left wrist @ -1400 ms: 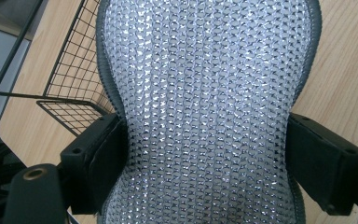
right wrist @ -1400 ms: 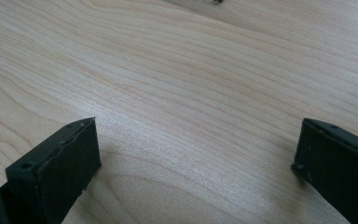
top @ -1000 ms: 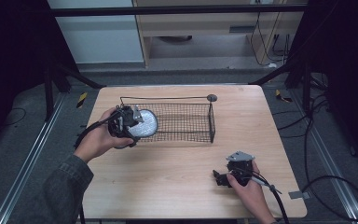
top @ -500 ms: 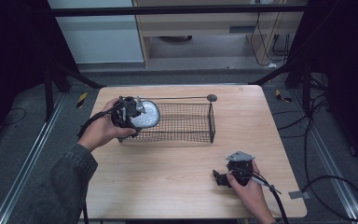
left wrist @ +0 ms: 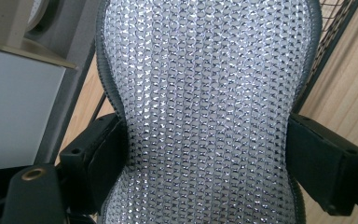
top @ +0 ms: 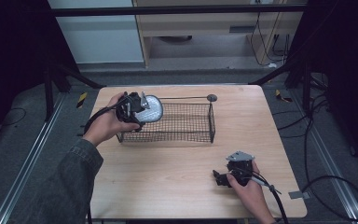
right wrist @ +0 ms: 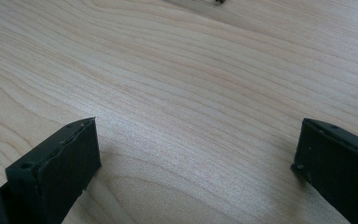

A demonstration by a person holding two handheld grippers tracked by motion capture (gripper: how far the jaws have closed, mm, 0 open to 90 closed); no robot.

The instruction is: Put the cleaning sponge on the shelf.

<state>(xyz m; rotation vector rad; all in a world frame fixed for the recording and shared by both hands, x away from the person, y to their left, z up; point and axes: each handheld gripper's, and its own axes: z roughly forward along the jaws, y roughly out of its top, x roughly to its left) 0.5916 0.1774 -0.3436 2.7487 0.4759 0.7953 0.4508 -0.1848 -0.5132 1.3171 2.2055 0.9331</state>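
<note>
Nearest, at the front right of the pale wooden table [top: 168, 186], the right gripper [top: 221, 178] rests in the person's hand with its black jaws spread wide and nothing but bare wood between them. Farther back on the left, the left gripper [top: 142, 109] has its jaws pressed against the two sides of a flat, silver-white mesh pad with a dark grey rim [left wrist: 209, 112], pinching it at its waist. In the high view, that pad hangs over the left end of the black wire basket [top: 191, 133], above its rim.
</note>
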